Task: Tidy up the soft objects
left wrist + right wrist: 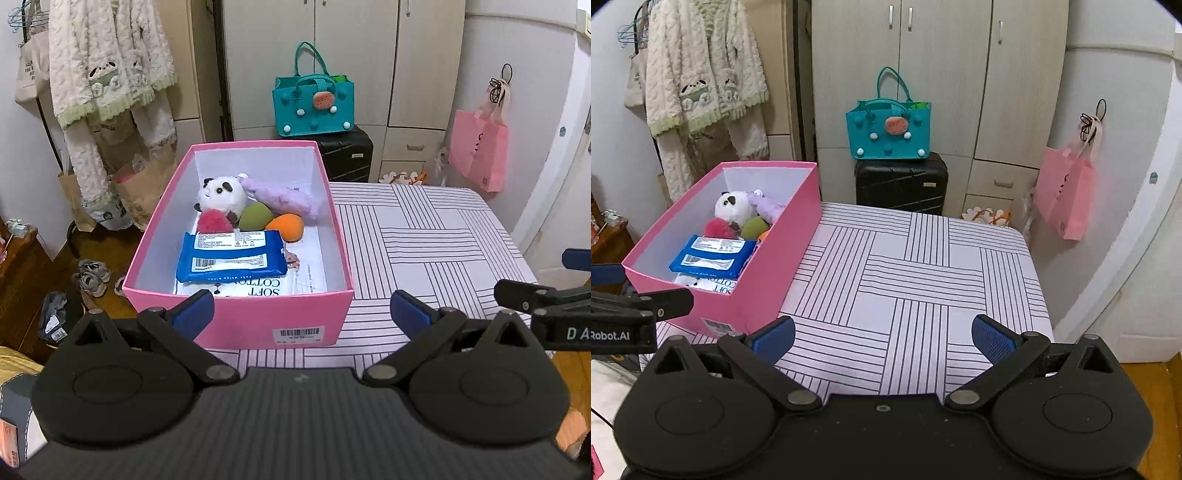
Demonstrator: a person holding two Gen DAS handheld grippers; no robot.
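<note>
A pink box (pixel 236 321) stands on the striped table (pixel 424 236). In it lie a panda plush (pixel 221 194), a purple plush (pixel 288 199), a red pompom (pixel 214 221), a green sponge (pixel 255 218), an orange sponge (pixel 288 225), a blue wipes pack (pixel 232 256) and a white cotton pack (pixel 258 290). My left gripper (pixel 301 314) is open and empty just in front of the box. My right gripper (pixel 882 338) is open and empty over the bare table, right of the box (pixel 768 266).
A teal bag (pixel 890 129) sits on a black suitcase (pixel 901 184) behind the table. A pink bag (pixel 1067 192) hangs on the right wall. Fluffy pyjamas (pixel 110 74) hang at the left. Shoes (pixel 92 277) lie on the floor.
</note>
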